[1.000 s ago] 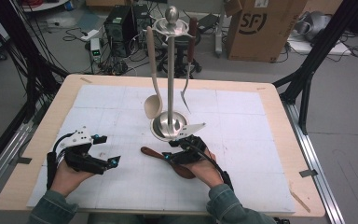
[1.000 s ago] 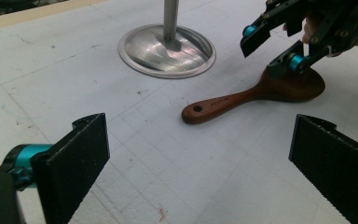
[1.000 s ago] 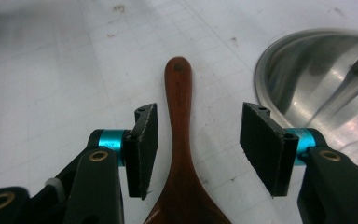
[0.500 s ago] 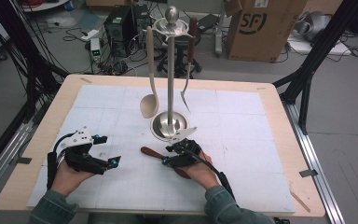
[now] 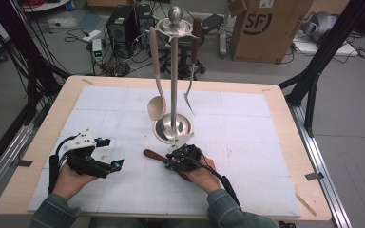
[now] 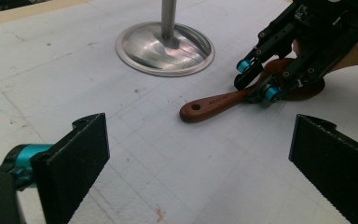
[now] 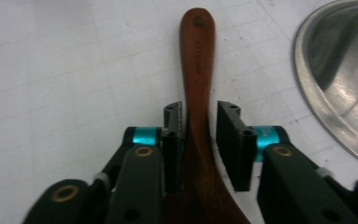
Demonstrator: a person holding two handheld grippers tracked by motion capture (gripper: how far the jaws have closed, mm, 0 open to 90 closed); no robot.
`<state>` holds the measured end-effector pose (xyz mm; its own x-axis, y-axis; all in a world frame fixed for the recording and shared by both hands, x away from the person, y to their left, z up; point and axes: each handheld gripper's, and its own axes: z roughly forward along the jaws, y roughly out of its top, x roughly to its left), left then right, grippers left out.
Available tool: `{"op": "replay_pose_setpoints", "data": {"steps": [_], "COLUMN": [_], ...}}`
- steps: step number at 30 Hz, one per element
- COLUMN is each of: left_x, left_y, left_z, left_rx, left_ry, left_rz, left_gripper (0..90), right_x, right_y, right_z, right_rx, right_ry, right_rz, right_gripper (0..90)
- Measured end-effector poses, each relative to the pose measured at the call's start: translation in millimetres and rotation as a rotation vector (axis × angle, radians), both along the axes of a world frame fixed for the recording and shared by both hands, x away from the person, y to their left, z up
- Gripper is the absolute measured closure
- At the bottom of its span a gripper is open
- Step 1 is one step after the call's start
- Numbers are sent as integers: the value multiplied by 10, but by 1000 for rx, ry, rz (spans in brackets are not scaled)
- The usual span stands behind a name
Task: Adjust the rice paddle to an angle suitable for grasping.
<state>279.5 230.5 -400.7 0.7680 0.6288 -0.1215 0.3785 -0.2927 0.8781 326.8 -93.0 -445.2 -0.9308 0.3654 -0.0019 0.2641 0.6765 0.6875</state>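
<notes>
Wooden spatula (image 7: 198,88) lies flat on the worktop (image 5: 266,142) near the rack's base (image 5: 172,128); your right hand-held gripper (image 7: 199,116), jaws just closing, straddles its neck for lifting, a slight gap remaining; left hand-held gripper (image 6: 200,154) waits wide open.

Steel utensil stand (image 5: 173,126), pale spoon (image 5: 156,107) hanging, cardboard box (image 5: 271,28) behind table (image 5: 285,156)

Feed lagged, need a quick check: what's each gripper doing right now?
Left gripper: open, holding nothing.
Right gripper: jaws just closing around the wooden spoon handle; left pad touches, small gap at the right, not yet clamped.
</notes>
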Motion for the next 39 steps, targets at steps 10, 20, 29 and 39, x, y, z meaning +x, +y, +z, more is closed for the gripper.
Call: {"op": "replay_pose_setpoints", "data": {"steps": [10,20,29,39], "left_x": [2,1,-5,-22], "left_y": [-12,-62,-114,-206], "left_z": [-6,-28,-36,-47], "left_rx": [0,20,9,5], "left_ry": [4,11,24,32], "left_rz": [-7,-12,-41,-101], "left_gripper": [55,56,105,218], "right_x": [2,-36,-108,-173], "right_y": [-3,-30,-9,58], "right_z": [9,91,182,258], "right_rx": [7,65,119,188], "right_ry": [5,8,-5,-3], "right_rz": [17,28,51,69], "right_gripper": [774,780,781,781]}}
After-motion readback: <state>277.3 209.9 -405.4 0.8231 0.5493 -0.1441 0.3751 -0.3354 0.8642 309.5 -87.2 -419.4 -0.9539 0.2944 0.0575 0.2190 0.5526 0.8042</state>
